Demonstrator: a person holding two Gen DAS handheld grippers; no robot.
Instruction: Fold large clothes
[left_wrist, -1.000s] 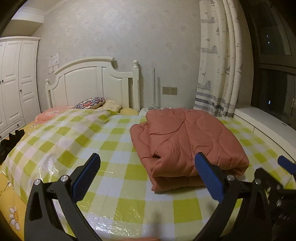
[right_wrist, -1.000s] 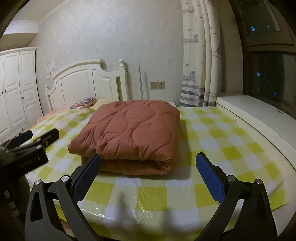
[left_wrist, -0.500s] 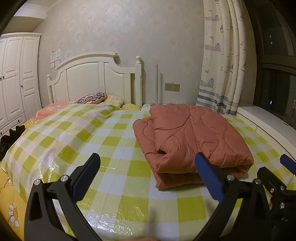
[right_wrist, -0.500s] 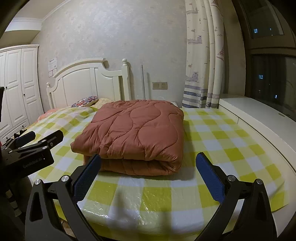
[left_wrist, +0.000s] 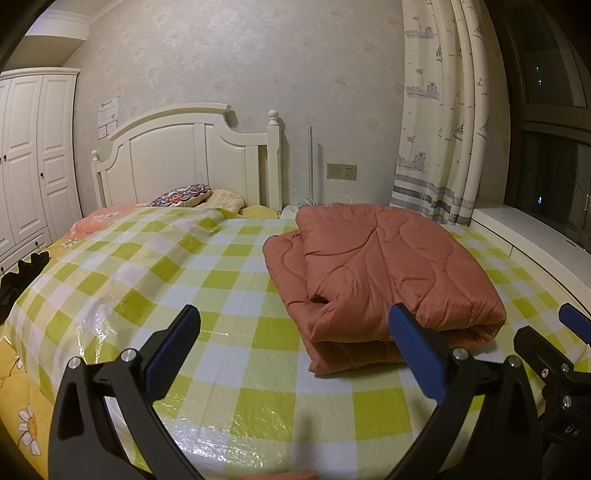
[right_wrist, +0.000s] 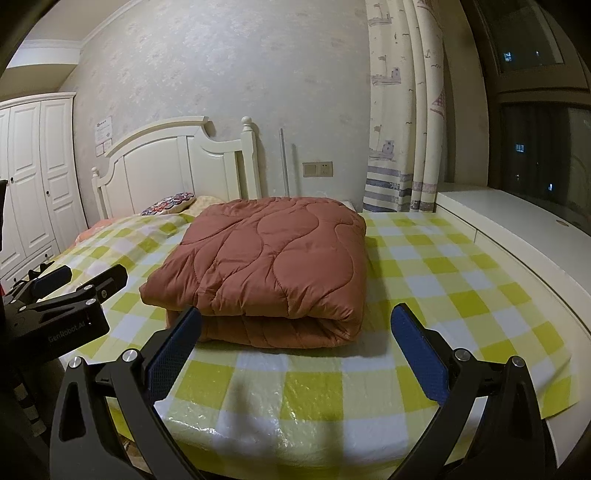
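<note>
- Currently our left gripper (left_wrist: 293, 341) is wide open, blue-padded fingers (left_wrist: 415, 349) far apart, gripping nothing, hovering over the near edge of the bed.
- Our right gripper (right_wrist: 295, 343) is likewise wide open and empty, at the same near edge; its left blue pad (right_wrist: 173, 349) sits in front of the bundle's near-left corner in view, contact unclear.
- The rust-orange quilted padded garment (right_wrist: 266, 266), folded into a thick rectangular bundle, lies flat on the yellow-green and white checked plastic-covered bedsheet (left_wrist: 236, 306).
- From the left wrist view the bundle (left_wrist: 380, 273) is right of centre, its layered open edges facing left and toward us; from the right wrist view it is dead centre, with the rounded fold on the right.
- The left gripper appears in the right wrist view at the left edge (right_wrist: 79, 278), beside the bundle and apart from it.
- Background: white wooden headboard (left_wrist: 184, 158), patterned pillow (left_wrist: 183, 194) against it, boat-print curtain (left_wrist: 439, 110) at right, white wardrobe (left_wrist: 29, 155) at left.
</note>
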